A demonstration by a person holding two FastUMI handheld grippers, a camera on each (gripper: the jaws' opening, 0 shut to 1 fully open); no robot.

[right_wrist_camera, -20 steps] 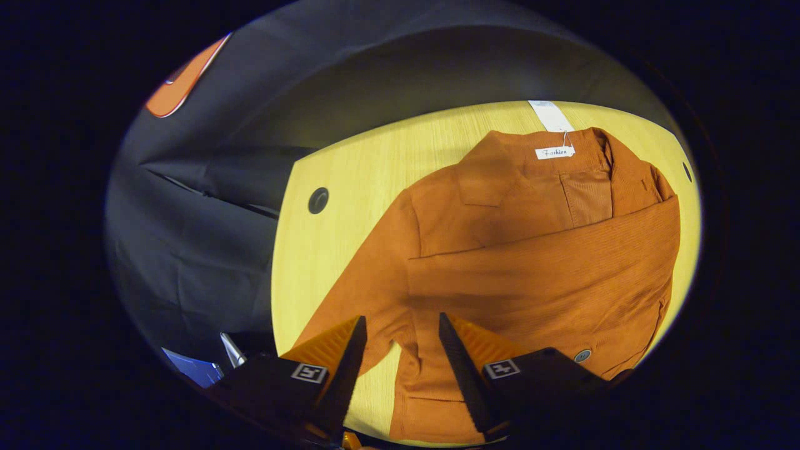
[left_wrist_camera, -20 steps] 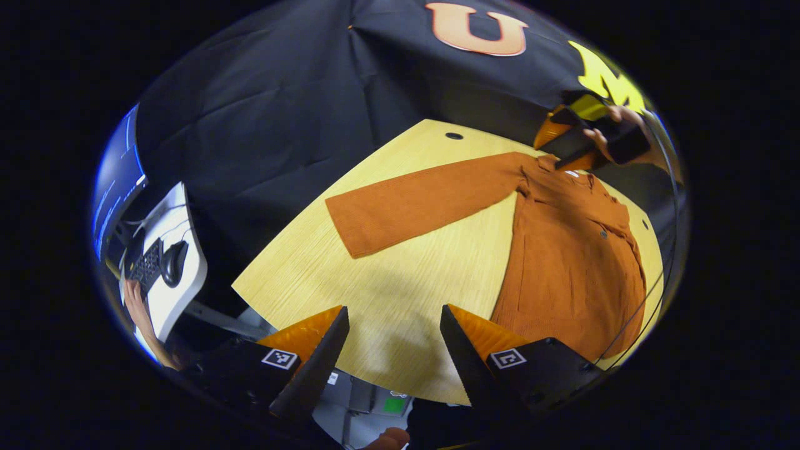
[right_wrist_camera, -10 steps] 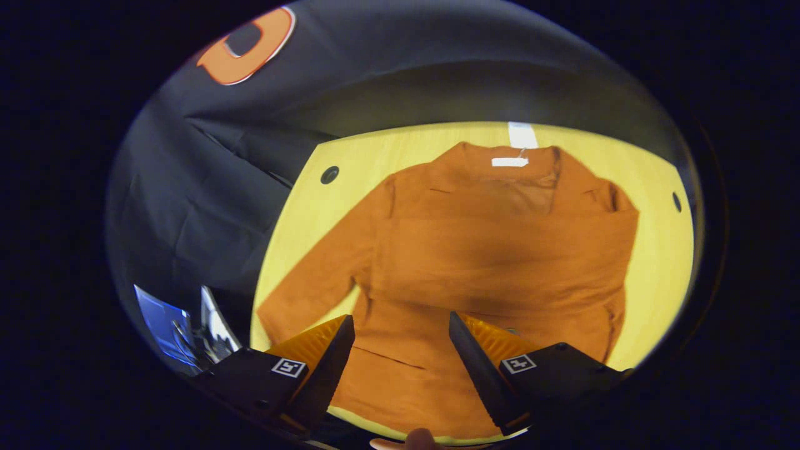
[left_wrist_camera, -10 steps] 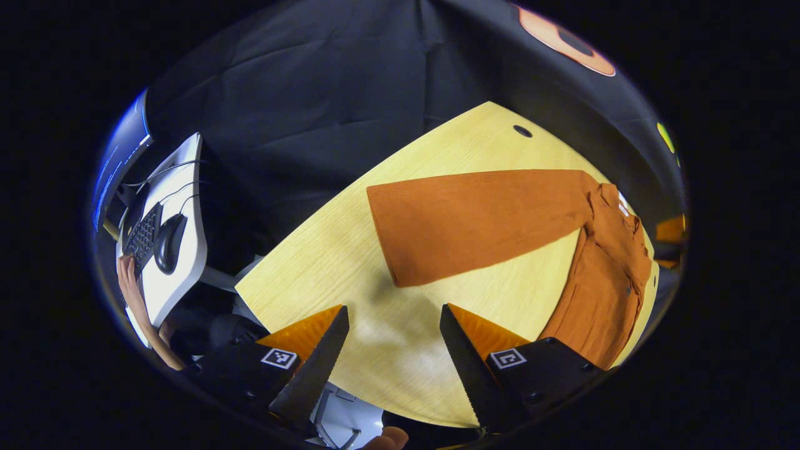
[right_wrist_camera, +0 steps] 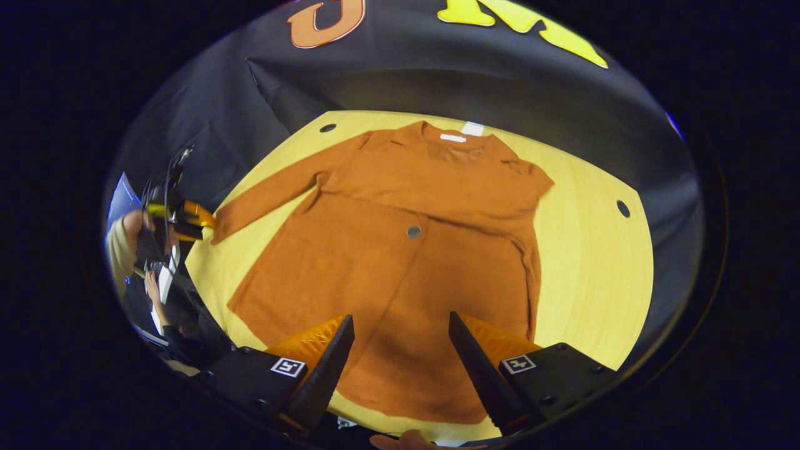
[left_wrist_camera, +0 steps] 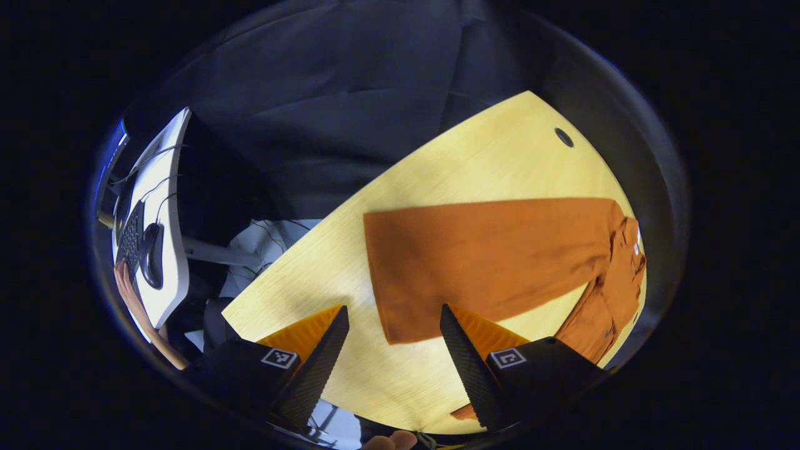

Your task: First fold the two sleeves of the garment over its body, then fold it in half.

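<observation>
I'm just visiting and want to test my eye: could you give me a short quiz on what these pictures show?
1. True or false: one sleeve already lies across the garment.
2. The left hand-held gripper is nearest the: A) collar B) outstretched sleeve's cuff C) hem.
3. The garment lies on a wooden ____.

Key: 1 true; 2 B; 3 table.
</observation>
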